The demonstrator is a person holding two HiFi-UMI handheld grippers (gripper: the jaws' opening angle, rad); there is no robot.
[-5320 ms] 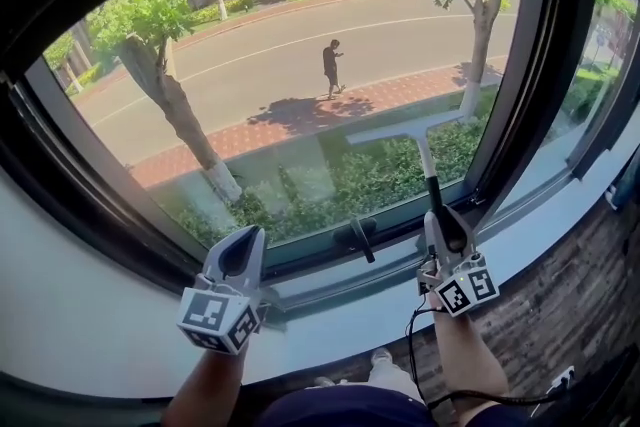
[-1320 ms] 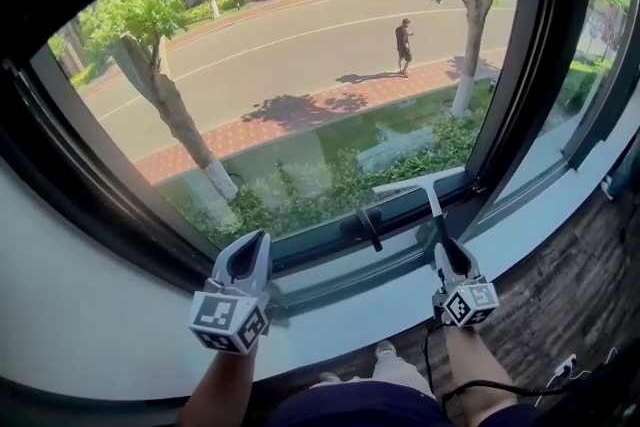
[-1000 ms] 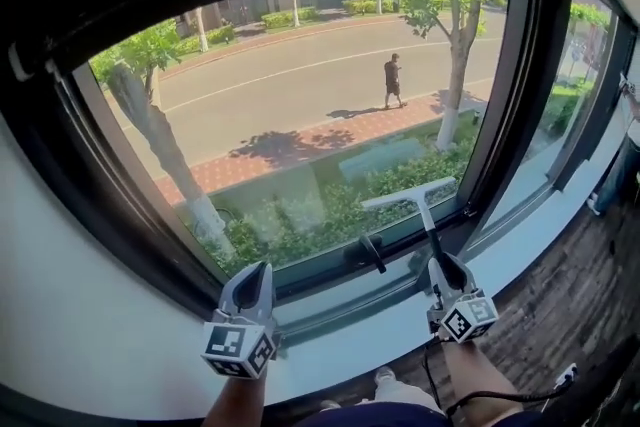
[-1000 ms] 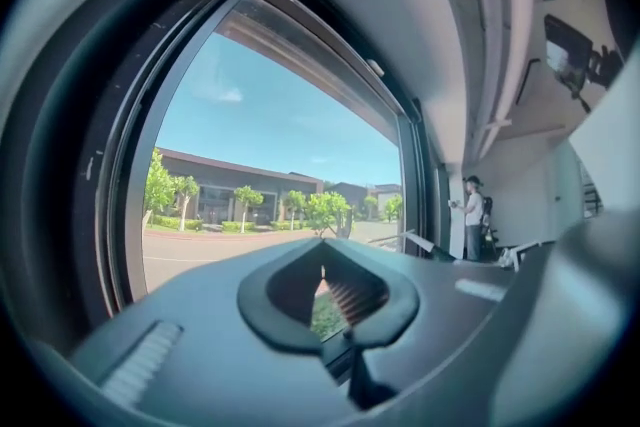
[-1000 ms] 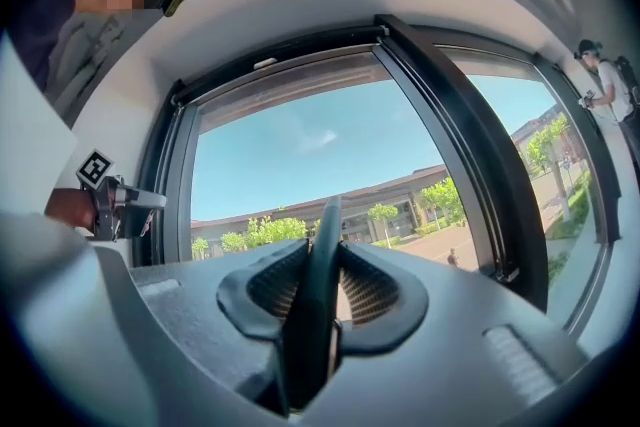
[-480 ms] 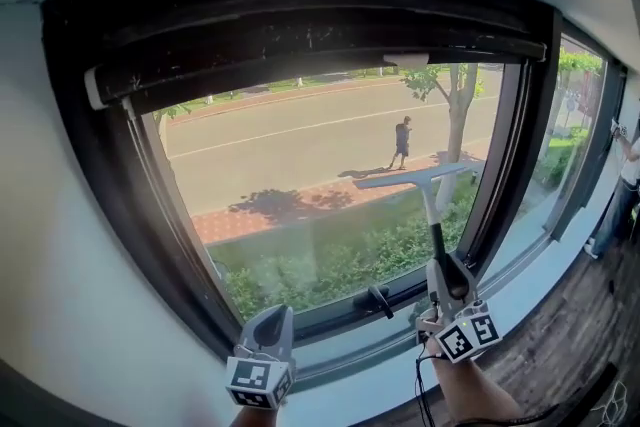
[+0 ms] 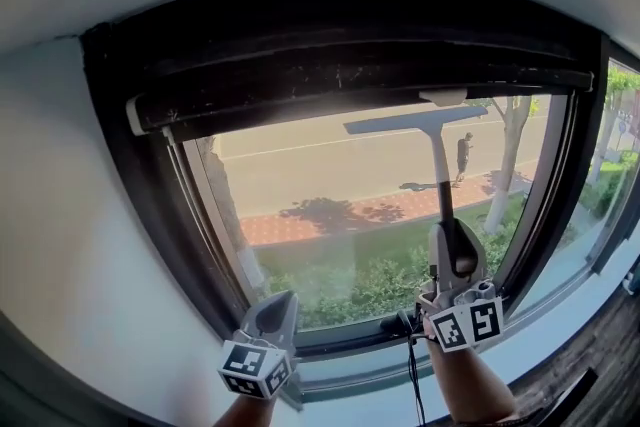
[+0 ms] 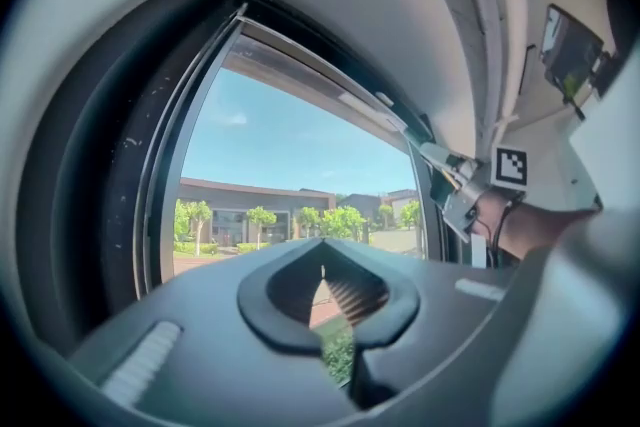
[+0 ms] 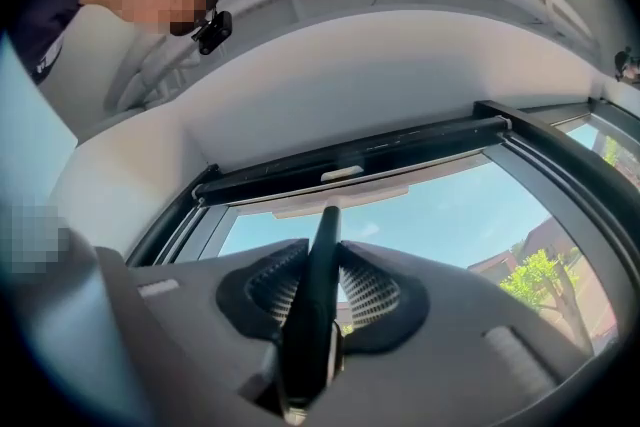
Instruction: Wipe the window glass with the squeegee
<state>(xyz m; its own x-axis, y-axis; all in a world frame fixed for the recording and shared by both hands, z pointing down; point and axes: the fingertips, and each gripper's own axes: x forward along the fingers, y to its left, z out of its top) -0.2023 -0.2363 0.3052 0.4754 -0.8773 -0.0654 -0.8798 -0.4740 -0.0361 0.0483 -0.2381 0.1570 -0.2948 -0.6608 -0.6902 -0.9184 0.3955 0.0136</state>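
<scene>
A white wall (image 7: 90, 215) is seen around a dark window frame (image 7: 350, 25), and 1 large pane of glass (image 7: 330, 185) is set in it. Through the glass a road, a brick path, a hedge and 2 tree trunks are seen. A pale sill (image 7: 370, 393) is seen along the bottom of the frame.

The squeegee (image 7: 440, 170) is held upright against the right half of the glass. Its blade is laid almost level near the top edge of the pane, just under the upper frame. Whether the blade is pressed onto the glass cannot be told.

The right gripper (image 7: 449, 233) is raised in front of the lower pane, and its jaws are closed on the squeegee's dark handle. In the right gripper view the handle is seen clamped between the 2 ribbed pads (image 9: 370, 293).

The left gripper (image 7: 279, 301) is held low near the frame's bottom left corner, well apart from the squeegee. Its jaws are brought together at the tips, and nothing is held between them.

A small walker (image 7: 464, 155) is seen on the path outside.
</scene>
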